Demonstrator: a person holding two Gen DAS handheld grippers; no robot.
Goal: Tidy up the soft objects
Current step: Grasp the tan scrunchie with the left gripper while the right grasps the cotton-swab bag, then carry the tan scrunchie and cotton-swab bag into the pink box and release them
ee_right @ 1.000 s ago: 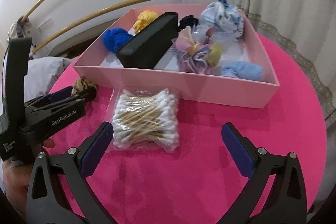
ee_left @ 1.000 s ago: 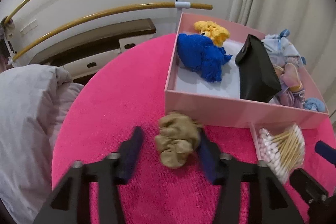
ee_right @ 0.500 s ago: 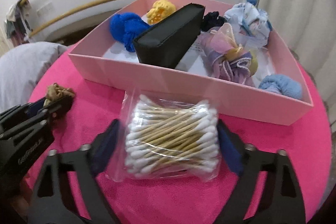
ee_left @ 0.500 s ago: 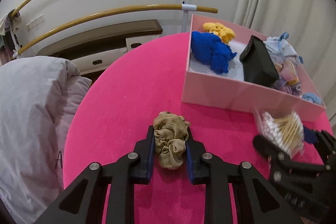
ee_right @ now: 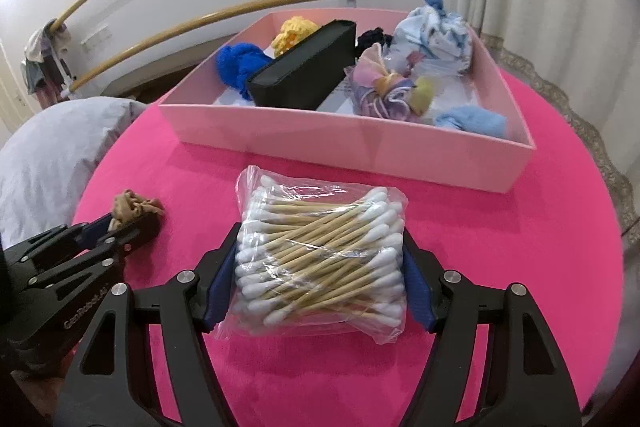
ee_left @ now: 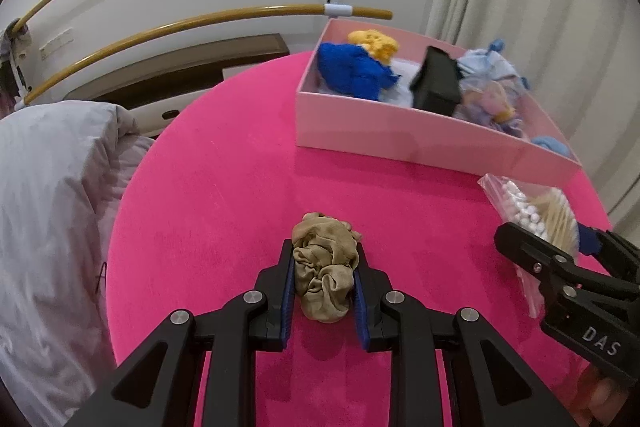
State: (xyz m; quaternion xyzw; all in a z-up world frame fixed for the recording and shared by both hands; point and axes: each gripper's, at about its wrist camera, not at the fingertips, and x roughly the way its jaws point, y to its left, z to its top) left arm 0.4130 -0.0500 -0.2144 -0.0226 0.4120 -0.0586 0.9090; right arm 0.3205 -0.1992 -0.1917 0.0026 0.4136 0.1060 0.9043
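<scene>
On the pink table (ee_left: 224,187), the left gripper (ee_left: 323,289) pinches a soft, light scrunchie (ee_left: 324,273) mid-bunch, while the right gripper (ee_right: 320,277) squeezes a crinkly, slippery swab bag (ee_right: 320,255) by its sides.

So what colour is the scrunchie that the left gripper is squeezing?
Tan scrunchie, clearest in the left wrist view.

Left claw (ee_left: 323,281) and right claw (ee_right: 318,279) both clamped, held low.

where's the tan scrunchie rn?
Tan scrunchie sits between the left gripper's jaws on the pink tablecloth, left of the cotton swab bag, outside the pink box.
</scene>
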